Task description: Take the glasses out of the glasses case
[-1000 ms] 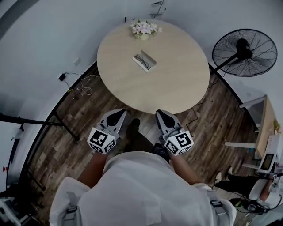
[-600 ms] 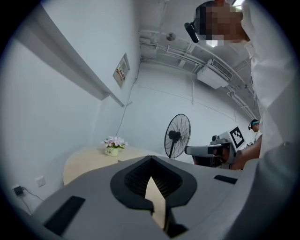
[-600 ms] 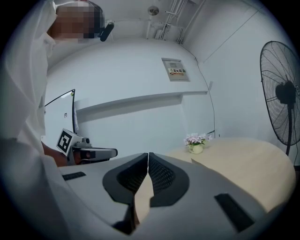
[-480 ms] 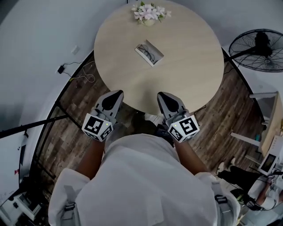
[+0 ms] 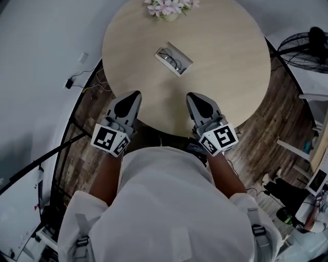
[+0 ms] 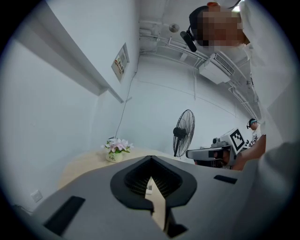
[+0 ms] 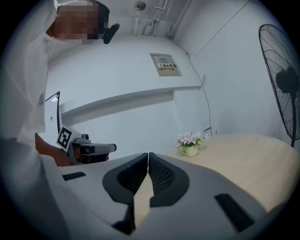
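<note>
Left claw (image 5: 135, 94), right claw (image 5: 191, 95) closed — glasses (image 5: 171, 59) in case (image 5: 167, 65)

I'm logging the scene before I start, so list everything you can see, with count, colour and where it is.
Table: one, light wood, round, in front of the person.
Glasses case: one, white, open, on the table toward its far side.
Glasses: one pair, dark frame, lying in the case.
Flower pot: one, pink and white blooms, at the table's far edge.
Fan: one, black, standing right of the table.
Cables: several, dark, on the floor left of the table.
Floor: dark wood planks.
Left gripper: one, grey, jaws together, empty, at the table's near edge.
Right gripper: one, grey, jaws together, empty, beside it.
</note>
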